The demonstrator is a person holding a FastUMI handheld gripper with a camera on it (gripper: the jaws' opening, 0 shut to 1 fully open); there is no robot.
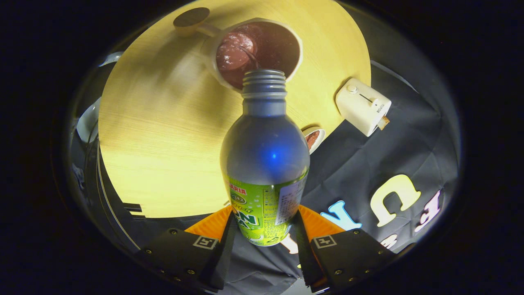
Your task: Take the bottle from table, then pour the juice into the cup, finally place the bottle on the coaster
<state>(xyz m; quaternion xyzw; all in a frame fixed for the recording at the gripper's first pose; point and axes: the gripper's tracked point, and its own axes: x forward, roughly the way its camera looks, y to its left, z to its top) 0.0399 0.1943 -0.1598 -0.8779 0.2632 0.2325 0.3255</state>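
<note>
1. Claw status: both fingers press on the labelled lower body of the bottle, one on each side, so I log it as pinching the bottle.

2. Bottle position: between the fingers at its base, running forward and away from the claw. Cap is off; the threaded neck points at the cup, which sits beyond the fingers, straight ahead.

3. Bottle mouth overlaps the near rim of the cup. A thin dark thread of liquid appears to run from the mouth into the cup; I read this as juice in flow, though the frame is smeared there.

4. Cup contents: dark reddish liquid with a paler foamy patch on one side. Fill level I cannot tell from this angle.

5. Step in hand, my judgement: the pour. Pickup is done; placing is not yet done.

6. Next move calls for: tipping the bottle back upright once enough is in, clearing the cup rim without knocking it, then carrying the bottle to the coaster, the dark round disc just past the cup on the left.

7. Count: one bottle, one cup, one coaster, one round wooden table.

8. Other items: one cream box-shaped device at the table edge, ahead and right of the claw; one small dish peeking out just right of the bottle's shoulder.
</note>
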